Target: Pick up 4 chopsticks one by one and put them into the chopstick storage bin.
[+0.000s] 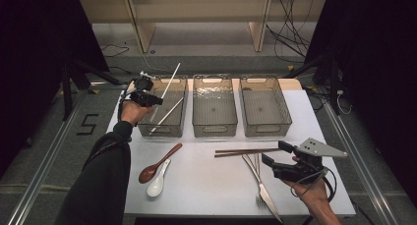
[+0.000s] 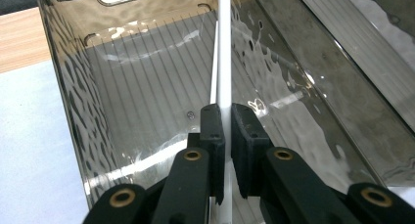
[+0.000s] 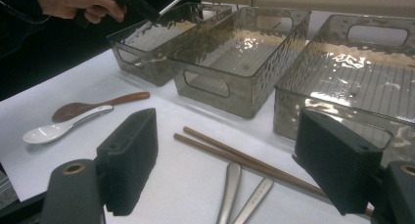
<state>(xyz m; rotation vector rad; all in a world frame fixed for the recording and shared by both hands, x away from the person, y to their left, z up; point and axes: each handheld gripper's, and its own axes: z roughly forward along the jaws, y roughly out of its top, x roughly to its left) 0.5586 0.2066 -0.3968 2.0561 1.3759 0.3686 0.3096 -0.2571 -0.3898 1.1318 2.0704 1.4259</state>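
White tabletop, three bins along far edge. Left gripper (image 1: pixel 156 100) clamps white chopstick (image 1: pixel 171 78) over left bin (image 1: pixel 141 128); another chopstick (image 1: pixel 167 115) already inside. Right gripper (image 1: pixel 274 154) wide, empty. Brown chopsticks (image 1: pixel 246 152), spoons, fork, knife still unsorted.

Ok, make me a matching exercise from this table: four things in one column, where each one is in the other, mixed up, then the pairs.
Things:
1. white chopstick
2. brown chopsticks
3. white spoon
4. right gripper

Places:
A. beside the brown spoon, near the table's front edge
B. flat on the table in front of the right bin
C. clamped in the left gripper over the left bin
D. open, just right of the brown chopsticks' ends

Pairs: 1-C, 2-B, 3-A, 4-D
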